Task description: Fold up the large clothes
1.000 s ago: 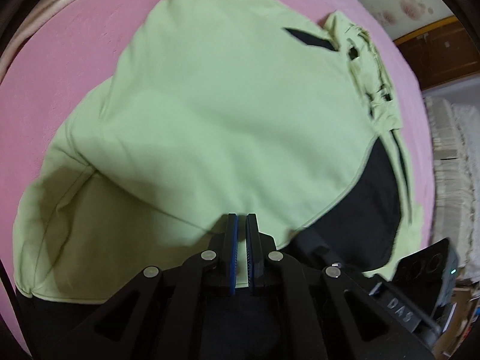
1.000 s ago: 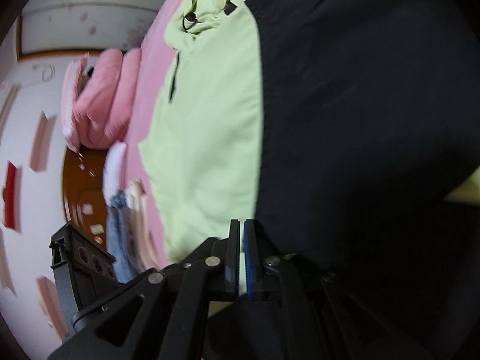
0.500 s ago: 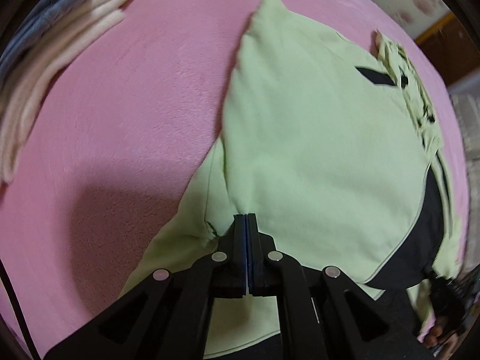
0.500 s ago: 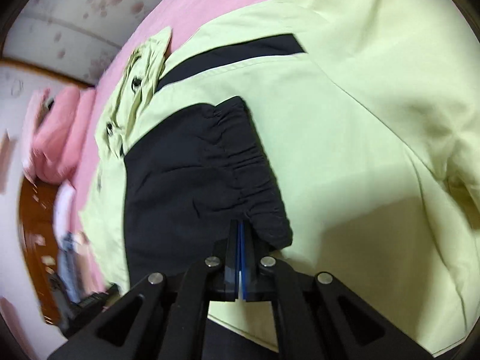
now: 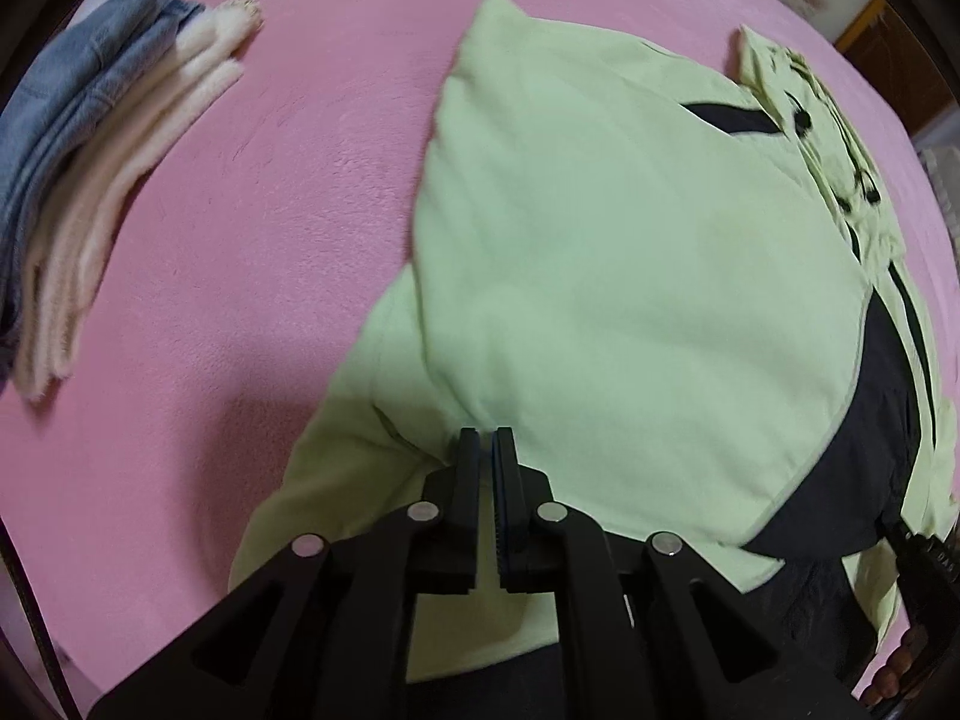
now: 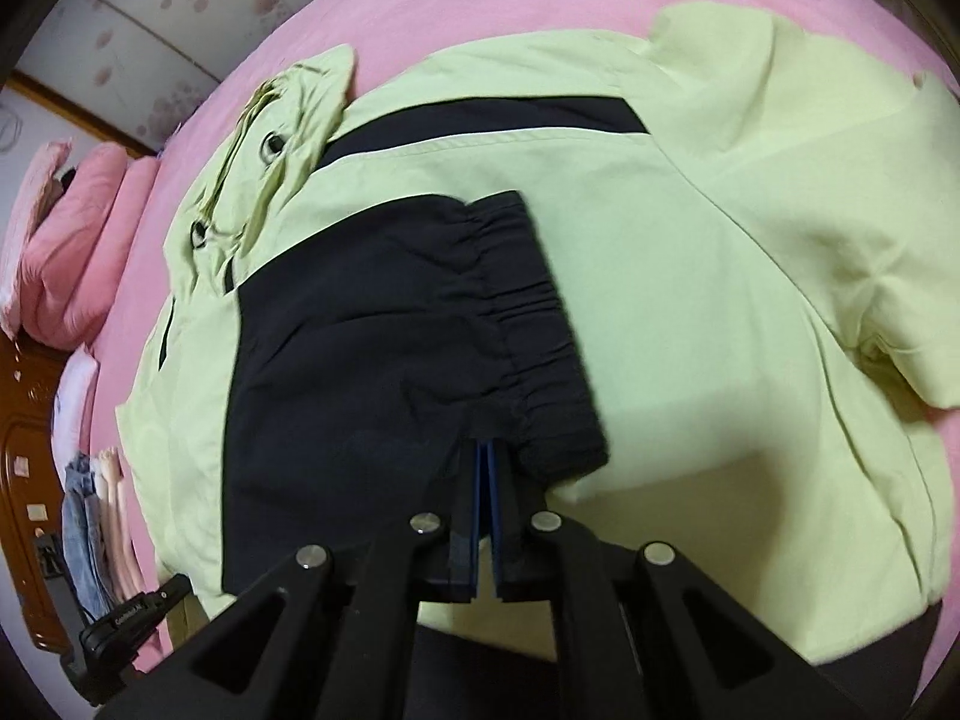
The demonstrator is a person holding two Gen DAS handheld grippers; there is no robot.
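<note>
On pink bed (image 5: 270,210), folded clothes (image 5: 90,168).

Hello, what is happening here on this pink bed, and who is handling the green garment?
A person with a handheld gripper in each hand is folding a light green jacket with black panels on a pink fleece bed cover. The right gripper is shut on the jacket's black elastic-cuffed sleeve, which lies across the jacket's body. The left gripper is shut at a green fold. A folded pile of blue and cream clothes lies aside.
</note>
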